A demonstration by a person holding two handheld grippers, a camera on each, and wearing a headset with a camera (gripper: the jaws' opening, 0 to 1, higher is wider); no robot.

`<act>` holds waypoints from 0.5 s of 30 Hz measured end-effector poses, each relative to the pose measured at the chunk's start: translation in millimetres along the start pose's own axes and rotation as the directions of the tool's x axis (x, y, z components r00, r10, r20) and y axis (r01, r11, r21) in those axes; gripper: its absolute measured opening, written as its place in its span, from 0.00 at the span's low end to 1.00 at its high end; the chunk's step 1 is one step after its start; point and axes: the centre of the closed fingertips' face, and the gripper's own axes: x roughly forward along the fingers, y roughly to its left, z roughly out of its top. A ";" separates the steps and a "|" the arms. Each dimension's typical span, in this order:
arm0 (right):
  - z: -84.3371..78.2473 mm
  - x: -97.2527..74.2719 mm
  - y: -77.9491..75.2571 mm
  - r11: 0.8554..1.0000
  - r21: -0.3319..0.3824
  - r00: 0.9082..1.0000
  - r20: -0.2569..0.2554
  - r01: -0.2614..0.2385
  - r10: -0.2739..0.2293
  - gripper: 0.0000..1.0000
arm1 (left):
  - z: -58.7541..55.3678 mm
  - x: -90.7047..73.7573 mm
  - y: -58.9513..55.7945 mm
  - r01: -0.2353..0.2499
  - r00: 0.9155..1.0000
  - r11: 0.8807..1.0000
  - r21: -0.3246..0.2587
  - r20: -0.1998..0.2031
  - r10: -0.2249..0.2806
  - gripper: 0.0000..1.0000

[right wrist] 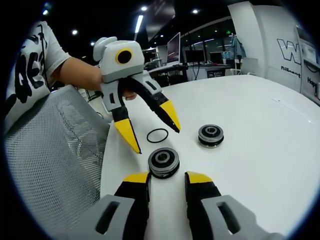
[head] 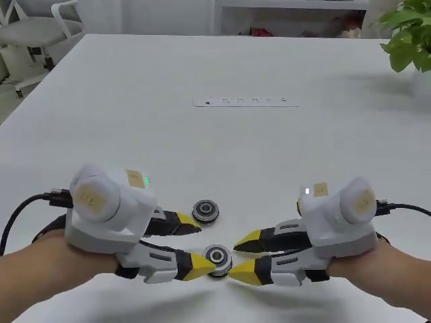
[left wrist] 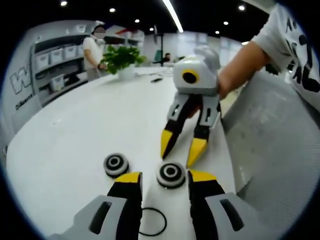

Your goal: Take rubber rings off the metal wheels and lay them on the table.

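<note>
White table — left gripper and right gripper, fingers released, flank one wheel; second wheel, loose ring nearby.

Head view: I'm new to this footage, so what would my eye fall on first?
The left gripper and right gripper, both open, point their yellow tips at one metal wheel on the white table. A second wheel lies just beyond it. A loose black ring lies flat under the left gripper.
</note>
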 end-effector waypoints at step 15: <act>-1.2 5.1 1.2 1.000 -0.003 1.000 -0.004 -0.008 0.008 0.18 | -3.4 13.3 -11.4 0.047 0.999 0.999 0.011 -0.028 -0.046 0.25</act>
